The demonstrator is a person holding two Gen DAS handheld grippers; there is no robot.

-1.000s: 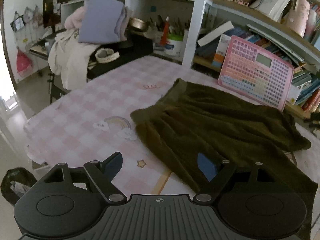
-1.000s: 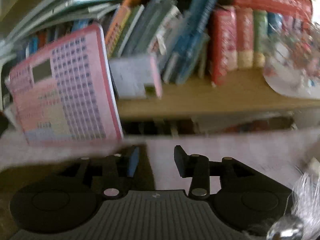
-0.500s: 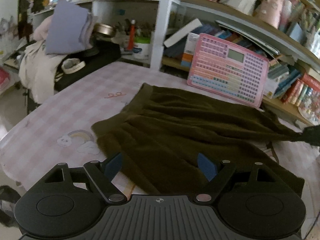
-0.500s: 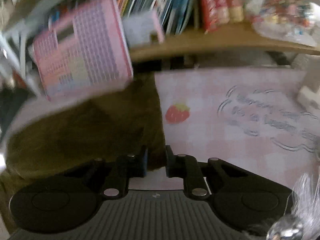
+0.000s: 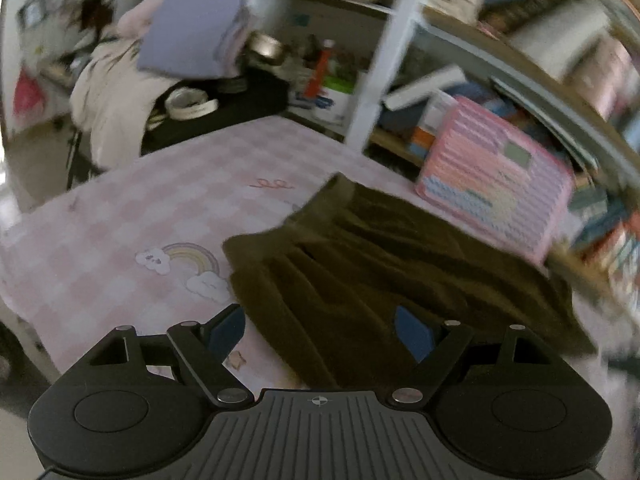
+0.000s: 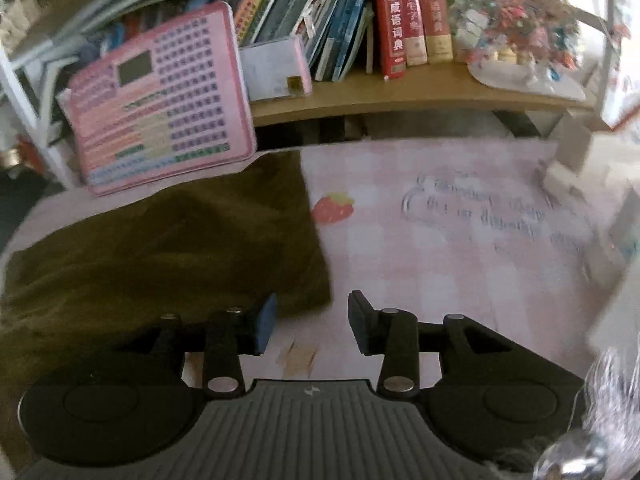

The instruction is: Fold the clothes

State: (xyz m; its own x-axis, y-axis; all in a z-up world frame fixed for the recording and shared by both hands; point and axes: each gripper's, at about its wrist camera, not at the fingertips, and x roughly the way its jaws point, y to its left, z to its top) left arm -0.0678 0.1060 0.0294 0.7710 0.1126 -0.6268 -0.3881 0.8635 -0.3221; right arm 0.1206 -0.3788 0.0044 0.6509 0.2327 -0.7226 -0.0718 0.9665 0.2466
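There is one dark green cloth [image 5: 380, 264] on one pink table [image 5: 120, 216]. There is one pink toy board [image 6: 160, 100] with lots of little buttons. There are two grippers, the left gripper [image 5: 320, 330] and the right gripper [image 6: 310, 326], and each has two fingers. The table has one rainbow [image 5: 192, 256] and one strawberry [image 6: 333, 208] drawn on it. Three red books [image 6: 412, 20] stand side by side on the shelf [image 6: 400, 94]. There are many more books, too blurry to count.
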